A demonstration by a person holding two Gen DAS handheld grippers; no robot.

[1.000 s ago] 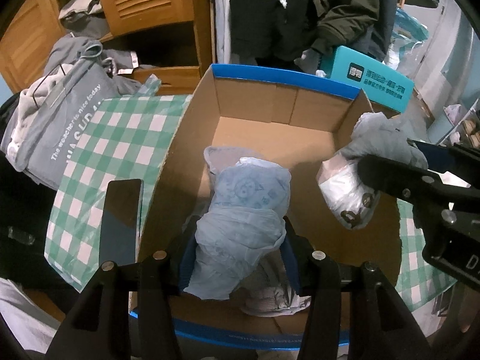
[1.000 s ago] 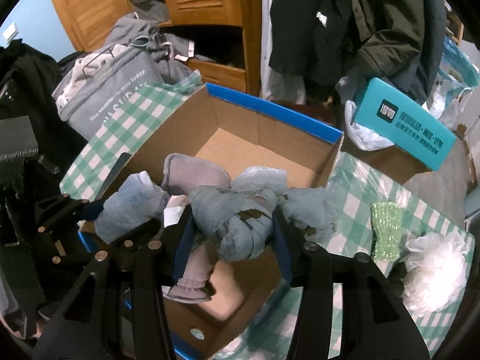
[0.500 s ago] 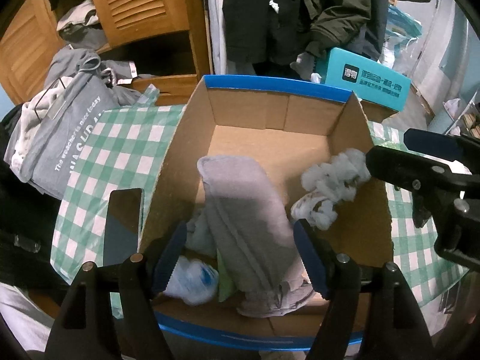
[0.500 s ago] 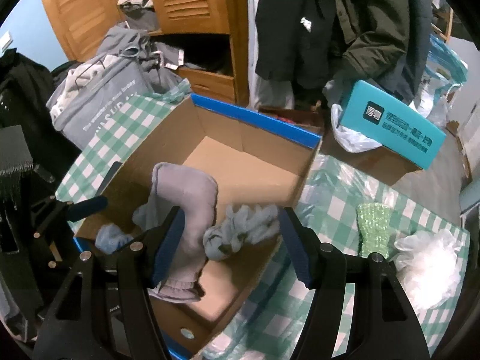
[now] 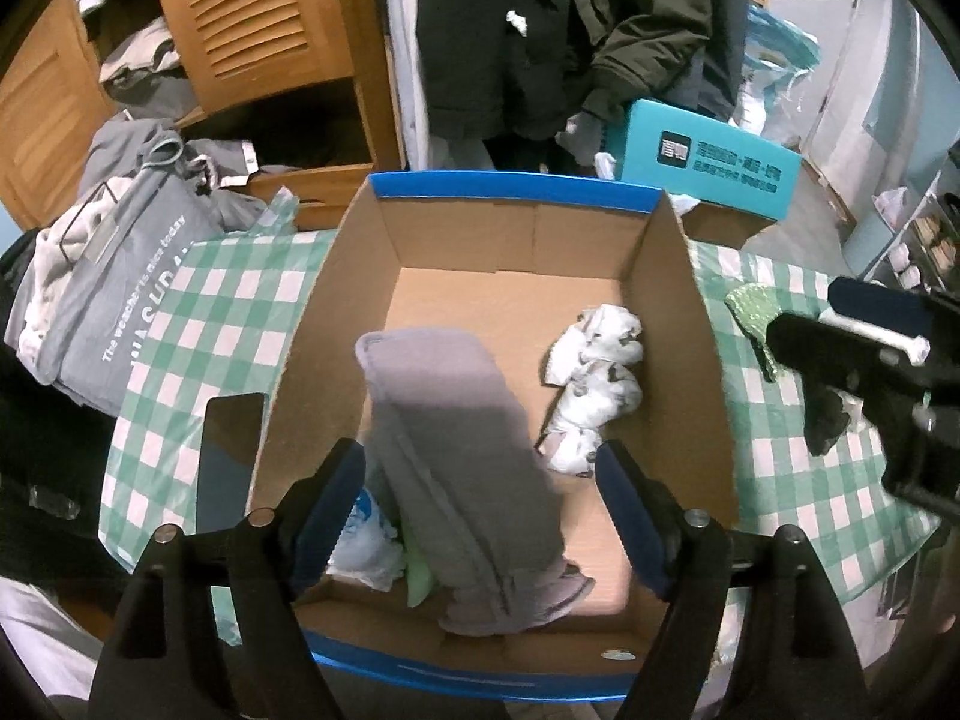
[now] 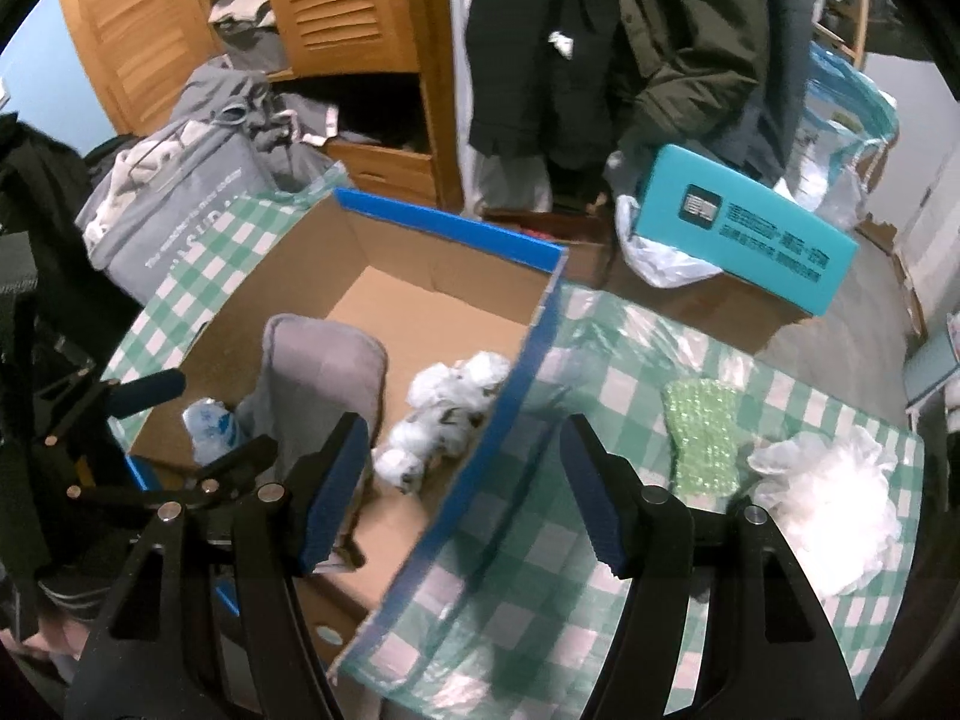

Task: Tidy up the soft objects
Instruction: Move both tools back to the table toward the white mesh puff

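Note:
A cardboard box with a blue rim [image 5: 510,192] [image 6: 456,228] stands on the green checked cloth. In it lie a grey cloth [image 5: 462,438] [image 6: 318,372], a white patterned bundle [image 5: 594,384] [image 6: 450,414] and a pale blue bundle [image 5: 366,534] [image 6: 210,426]. My left gripper [image 5: 480,516] is open and empty above the box's near end. My right gripper [image 6: 465,486] is open and empty over the box's right wall. A green sponge cloth [image 6: 702,432] [image 5: 750,312] and a white fluffy puff [image 6: 834,492] lie on the cloth to the right.
A grey tote bag with clothes [image 5: 114,306] [image 6: 174,216] sits at the left. A teal box [image 5: 708,162] [image 6: 744,234] lies behind. Wooden louvered cupboard [image 5: 252,18] and hanging dark coats [image 5: 540,30] stand at the back. A dark phone [image 5: 228,456] lies left of the box.
Both grippers opened and let their bundles drop into the box, then drew back. The right gripper moved right, toward the box's right wall.

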